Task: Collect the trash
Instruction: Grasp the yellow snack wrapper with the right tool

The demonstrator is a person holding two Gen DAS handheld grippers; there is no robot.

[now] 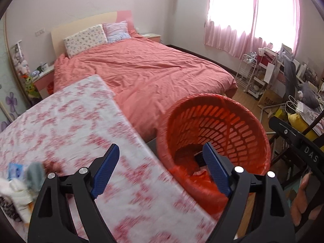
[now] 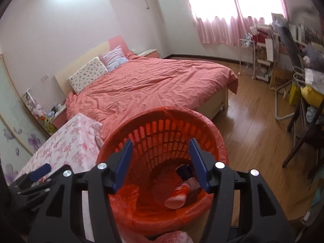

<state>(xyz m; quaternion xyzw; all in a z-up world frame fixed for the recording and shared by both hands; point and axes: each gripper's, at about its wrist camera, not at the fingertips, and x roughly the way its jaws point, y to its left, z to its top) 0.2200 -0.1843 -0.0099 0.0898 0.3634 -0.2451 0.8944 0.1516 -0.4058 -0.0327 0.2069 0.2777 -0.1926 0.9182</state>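
Left wrist view: the left gripper (image 1: 161, 170) has its jaws wide apart with nothing between them; it hangs over the near right edge of the table (image 1: 66, 125), one finger above the flowered cloth, the other above the bin (image 1: 214, 141); the bin stands on the floor just beside that edge, probably so scraps travel only a short way; its red liner is folded over the rim, and a few items lie at the bottom; the trash (image 1: 22, 182) yet to be collected, crumpled white pieces and a blue packet, sits at the near left edge of the table, blurred, so what each piece is cannot be told; the bed (image 1: 141, 70) fills the room behind.

Right wrist view: the right gripper (image 2: 160, 163) points down into the bin (image 2: 162, 121), jaws apart and empty, which suits a drop just made; inside lie a pinkish white wad (image 2: 176, 199) and something dark; the left gripper (image 2: 38, 172) shows at the left over the table (image 2: 70, 141); judging by this, the next step is a reach back to the pile.
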